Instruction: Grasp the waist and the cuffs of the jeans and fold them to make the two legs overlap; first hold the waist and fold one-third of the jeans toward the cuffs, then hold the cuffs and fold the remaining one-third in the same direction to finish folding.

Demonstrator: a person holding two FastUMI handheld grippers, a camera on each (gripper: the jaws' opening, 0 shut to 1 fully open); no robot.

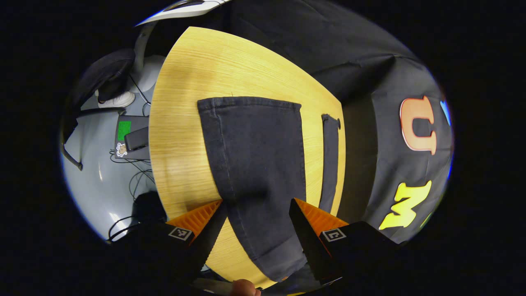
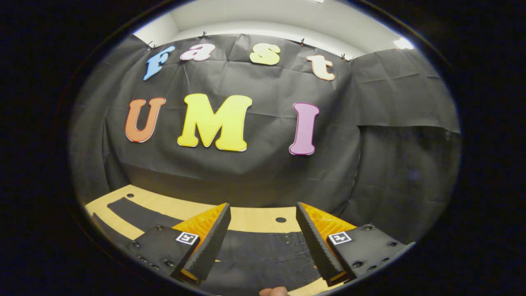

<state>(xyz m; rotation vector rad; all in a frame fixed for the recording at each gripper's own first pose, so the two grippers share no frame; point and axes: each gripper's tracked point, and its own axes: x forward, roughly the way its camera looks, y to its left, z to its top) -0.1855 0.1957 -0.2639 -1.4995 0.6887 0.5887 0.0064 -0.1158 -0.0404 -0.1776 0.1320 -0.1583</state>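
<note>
Dark jeans [image 1: 259, 164] lie flat on the wooden desk [image 1: 185, 123], directly under the left tool [image 1: 257, 209], whose two fingers stand wide apart above the cloth without touching it. One broad leg of the jeans runs away from that tool to a straight hemmed cuff far up the desk, and a second, narrower strip of the same dark denim lies beside it, near the desk's edge toward the booth's black wall, with bare wood showing between the two. A fingertip [image 1: 244, 287] of the person shows at the bottom rim of the left gripper view. In the right gripper view the right tool [image 2: 263, 211] also has its fingers spread apart, held over the waist end of the jeans [image 2: 263, 255], where seams and a pocket line can be made out; it grips nothing. A strip of denim stretches off along the desk [image 2: 254, 218] to one side of this tool. Beyond the desk on the far side from the wall, the grey floor [image 1: 94, 164] carries loose cables, a dark box and a white shoe [image 1: 117, 100].
</note>
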